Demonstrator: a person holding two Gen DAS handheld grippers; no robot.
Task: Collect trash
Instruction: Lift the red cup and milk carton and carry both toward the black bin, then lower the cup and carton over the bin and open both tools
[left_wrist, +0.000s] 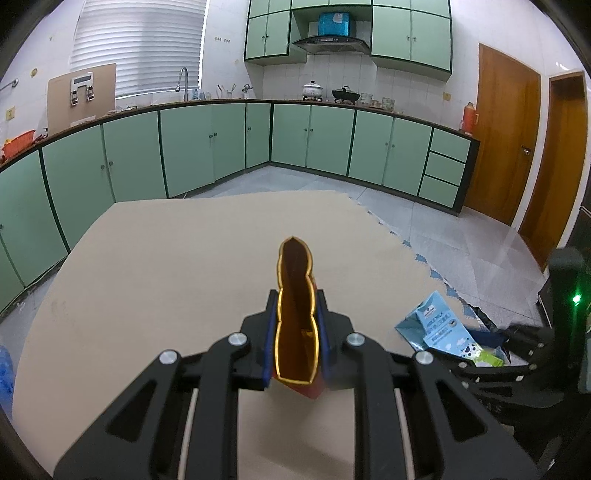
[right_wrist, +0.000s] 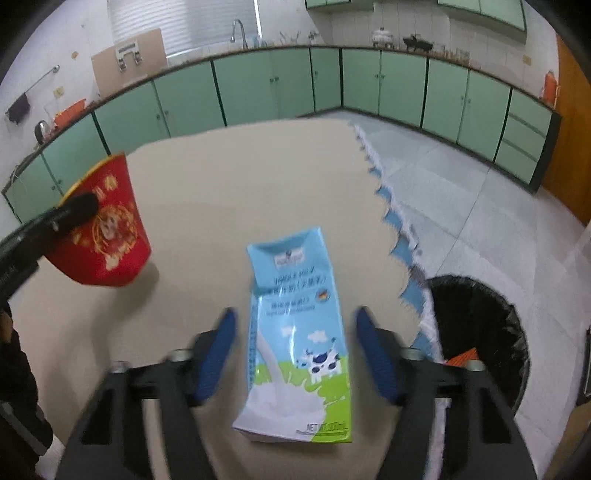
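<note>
Green kitchen cabinets (left_wrist: 207, 144) ring our beige bench (left_wrist: 166, 258). Our left tool (left_wrist: 295, 332) pinches a squashed red-and-gold paper cup (left_wrist: 295, 325); our right tool (right_wrist: 295, 354) stands apart around the blue-and-green milk carton (right_wrist: 295, 332) lying on the bench, pads clear, near a black-lined bin (right_wrist: 480, 314).

A squashed red paper cup (right_wrist: 107, 229) with gold rim and print hung above the beige counter (right_wrist: 240, 177). A blue-and-green milk carton (right_wrist: 295, 332) lay flat near a black-lined trash bin (right_wrist: 480, 317).
</note>
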